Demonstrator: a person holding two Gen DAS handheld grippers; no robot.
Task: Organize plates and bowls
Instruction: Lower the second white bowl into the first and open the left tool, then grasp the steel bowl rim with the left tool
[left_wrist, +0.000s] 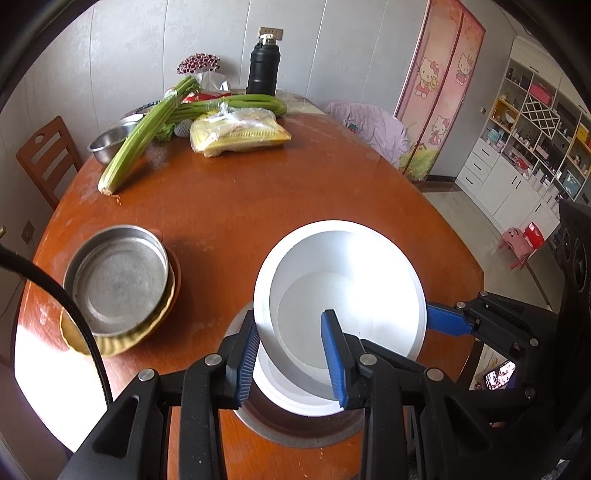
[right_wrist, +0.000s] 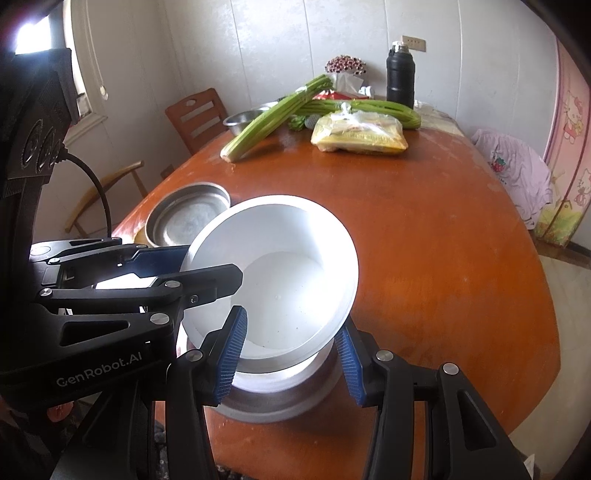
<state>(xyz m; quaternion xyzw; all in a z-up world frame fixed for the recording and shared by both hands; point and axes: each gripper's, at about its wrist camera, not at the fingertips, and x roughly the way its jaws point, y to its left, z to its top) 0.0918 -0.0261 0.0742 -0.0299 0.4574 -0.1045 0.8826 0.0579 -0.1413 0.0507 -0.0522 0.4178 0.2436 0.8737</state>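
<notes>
A white bowl (left_wrist: 347, 280) hangs tilted over the near table edge, held from two sides. My left gripper (left_wrist: 291, 317) is shut on its near wall, one finger inside and one outside. In the right wrist view my right gripper (right_wrist: 291, 321) straddles the bowl (right_wrist: 288, 266) at its near rim, shut on it, with one pad inside and one under the flange. Directly below sits another white bowl (right_wrist: 266, 380) nested in a steel basin (right_wrist: 280, 410). A shallow steel pan (left_wrist: 118, 280) rests on a yellow plate (left_wrist: 110, 345) to the left.
On the far part of the orange table (left_wrist: 258, 192) lie celery stalks (left_wrist: 147, 133), a yellow packet (left_wrist: 240, 136), a steel bowl (left_wrist: 107, 142) and a black flask (left_wrist: 263, 66). A wooden chair (left_wrist: 46, 155) stands at the left. A cloth-draped chair (left_wrist: 373, 125) stands at the right.
</notes>
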